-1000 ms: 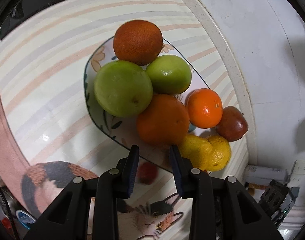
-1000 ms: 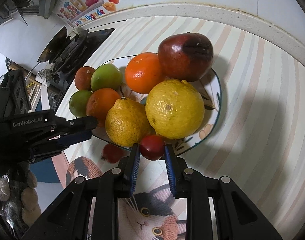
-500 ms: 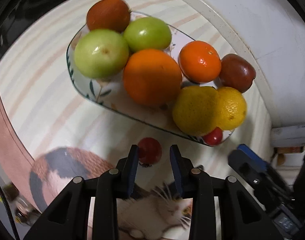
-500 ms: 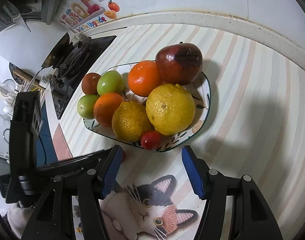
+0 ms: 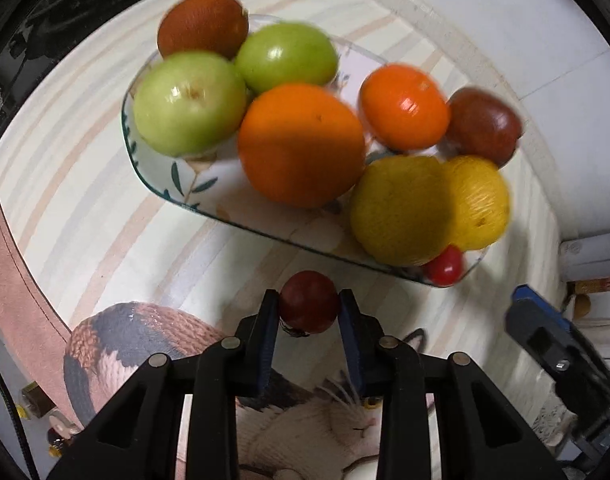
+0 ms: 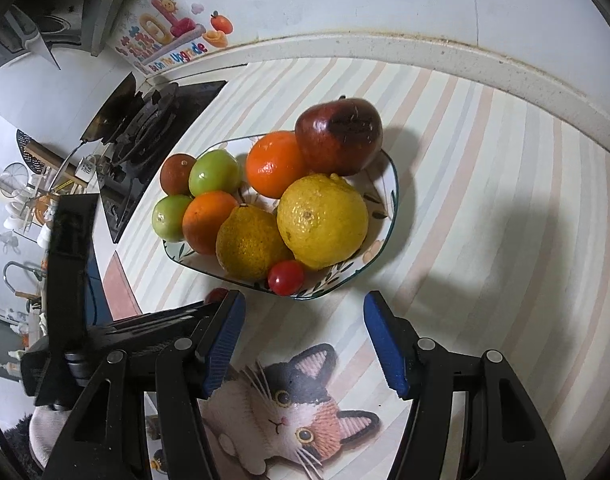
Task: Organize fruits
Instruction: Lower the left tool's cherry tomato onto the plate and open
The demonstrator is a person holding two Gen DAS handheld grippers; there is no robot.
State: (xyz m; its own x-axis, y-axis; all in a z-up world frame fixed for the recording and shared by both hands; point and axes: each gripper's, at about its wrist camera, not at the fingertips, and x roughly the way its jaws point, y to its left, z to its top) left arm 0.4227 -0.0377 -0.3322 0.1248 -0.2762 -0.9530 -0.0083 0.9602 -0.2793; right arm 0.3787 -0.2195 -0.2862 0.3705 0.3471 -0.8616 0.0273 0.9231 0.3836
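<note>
A leaf-patterned plate [image 5: 193, 184] [image 6: 389, 184] holds oranges, green fruits, two lemons, a dark red apple [image 6: 339, 136] and a cherry tomato [image 6: 285, 277] [image 5: 445, 266] at its near rim. My left gripper [image 5: 308, 306] has its pads on both sides of a dark red cherry tomato [image 5: 309, 306] on the striped mat, just in front of the plate. That tomato peeks out in the right wrist view [image 6: 217, 294]. My right gripper [image 6: 303, 340] is open and empty, in front of the plate above the cat picture.
A striped mat with a cat picture [image 6: 289, 412] covers the counter. A black gas stove [image 6: 145, 132] stands beyond the plate to the left. A white wall runs behind. The left gripper's body [image 6: 73, 264] lies at the right view's left.
My right gripper let go of the cherry tomato on the plate's rim, opened and drew back. My left gripper moved forward to the tomato on the mat, now between its pads.
</note>
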